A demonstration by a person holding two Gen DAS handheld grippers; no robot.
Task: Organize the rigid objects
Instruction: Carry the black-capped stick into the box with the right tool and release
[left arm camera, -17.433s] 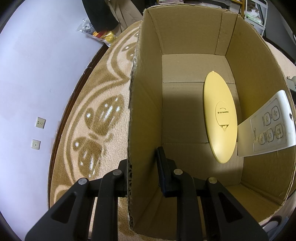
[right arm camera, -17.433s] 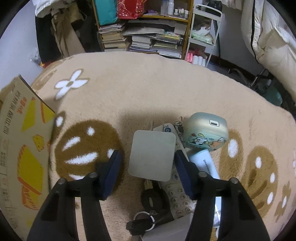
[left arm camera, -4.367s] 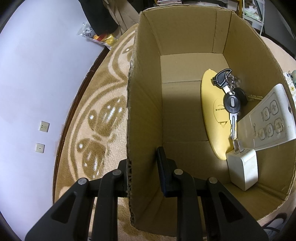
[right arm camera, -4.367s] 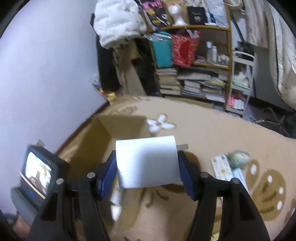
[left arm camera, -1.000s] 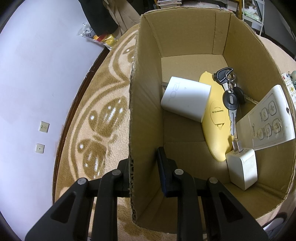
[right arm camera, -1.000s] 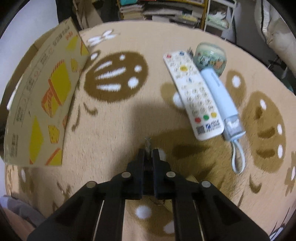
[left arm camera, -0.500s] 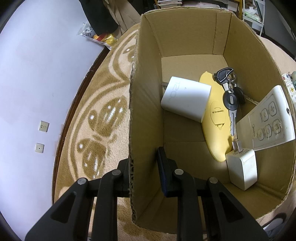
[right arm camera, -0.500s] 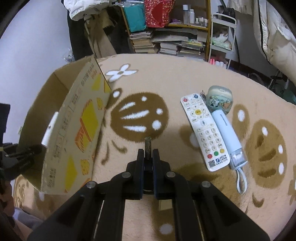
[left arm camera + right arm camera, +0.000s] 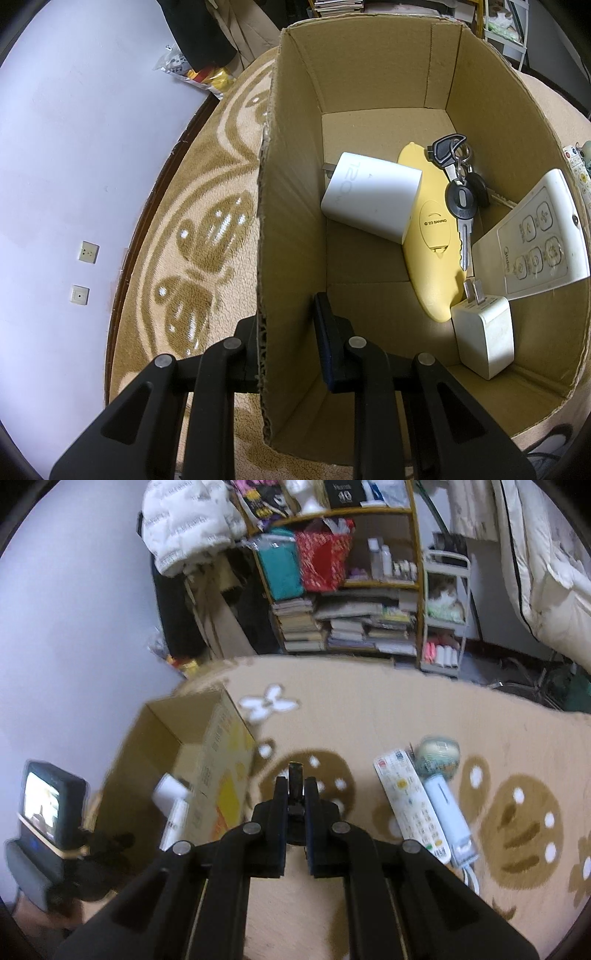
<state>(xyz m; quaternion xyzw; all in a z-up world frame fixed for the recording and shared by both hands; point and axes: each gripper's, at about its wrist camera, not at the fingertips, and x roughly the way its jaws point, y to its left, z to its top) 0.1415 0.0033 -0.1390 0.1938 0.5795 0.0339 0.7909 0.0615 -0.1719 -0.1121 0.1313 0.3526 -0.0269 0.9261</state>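
cardboard box (image 9: 369, 74): upright, open | keys (image 9: 458, 184) on yellow case (image 9: 432, 236) | white charger (image 9: 484, 332): inside

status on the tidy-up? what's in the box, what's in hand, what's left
Done: the cardboard box holds a large white adapter, yellow oval case, keys, fan remote and small charger.
In hand: right gripper is shut on a small dark object; left gripper clamps the box wall.
Left on the rug: white remote, blue device, round case.

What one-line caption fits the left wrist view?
Left hand-held gripper clamps the cardboard box wall; inside lie two white chargers, keys, a yellow oval case and a remote.
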